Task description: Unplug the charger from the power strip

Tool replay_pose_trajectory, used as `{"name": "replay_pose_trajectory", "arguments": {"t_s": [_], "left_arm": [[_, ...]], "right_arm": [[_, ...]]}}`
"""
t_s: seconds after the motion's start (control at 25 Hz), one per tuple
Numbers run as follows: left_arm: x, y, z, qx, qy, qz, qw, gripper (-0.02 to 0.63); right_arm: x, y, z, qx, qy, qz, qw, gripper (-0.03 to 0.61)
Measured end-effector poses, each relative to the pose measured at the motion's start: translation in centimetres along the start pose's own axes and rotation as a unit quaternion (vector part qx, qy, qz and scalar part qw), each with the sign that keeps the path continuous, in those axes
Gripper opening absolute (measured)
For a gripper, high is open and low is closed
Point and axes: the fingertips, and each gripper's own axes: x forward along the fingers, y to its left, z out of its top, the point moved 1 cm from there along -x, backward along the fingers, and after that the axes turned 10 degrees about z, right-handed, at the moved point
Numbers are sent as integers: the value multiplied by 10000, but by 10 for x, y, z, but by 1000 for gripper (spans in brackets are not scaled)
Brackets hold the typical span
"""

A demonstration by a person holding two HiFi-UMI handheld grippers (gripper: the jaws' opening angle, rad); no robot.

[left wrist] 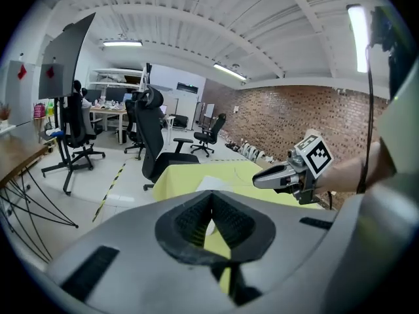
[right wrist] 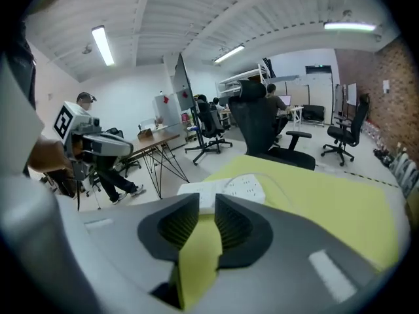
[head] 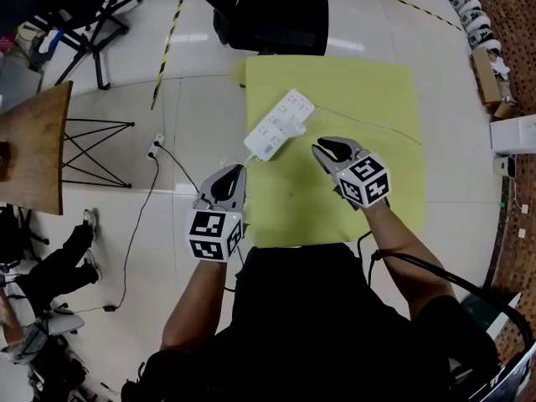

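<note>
The approach is the step in hand, I judge, as nothing is gripped yet. The grey left gripper [head: 228,182] with black ribbed pads hovers just off the left edge of the yellow-green table cover [head: 377,90], its jaws closed tip to tip and empty. The long white plastic power strip [head: 279,124] lies slantwise on the cover, beyond and between the two grippers. The matching right gripper [head: 333,150] hangs over the cover just right of the strip's near end, its jaws a narrow gap apart and empty.

The next move likely calls for one gripper to pin the strip while the other clamps the charger and pulls it straight out.

The charger itself I cannot pick out, white on white and small. A thin white cable [head: 368,122] runs right until it fades from sight.
</note>
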Motion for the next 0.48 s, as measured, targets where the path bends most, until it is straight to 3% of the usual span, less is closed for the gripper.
{"name": "replay_pose_trajectory", "arguments": {"t_s": [0.2, 0.48], "left_arm": [[17, 7, -8, -143, 230, 245, 9993, 6], [27, -5, -20, -178, 449, 177, 9987, 6]], "right_arm": [[42, -26, -18, 12, 280, -3, 9996, 181], [79, -37, -14, 475, 24, 240, 9986, 198]]}}
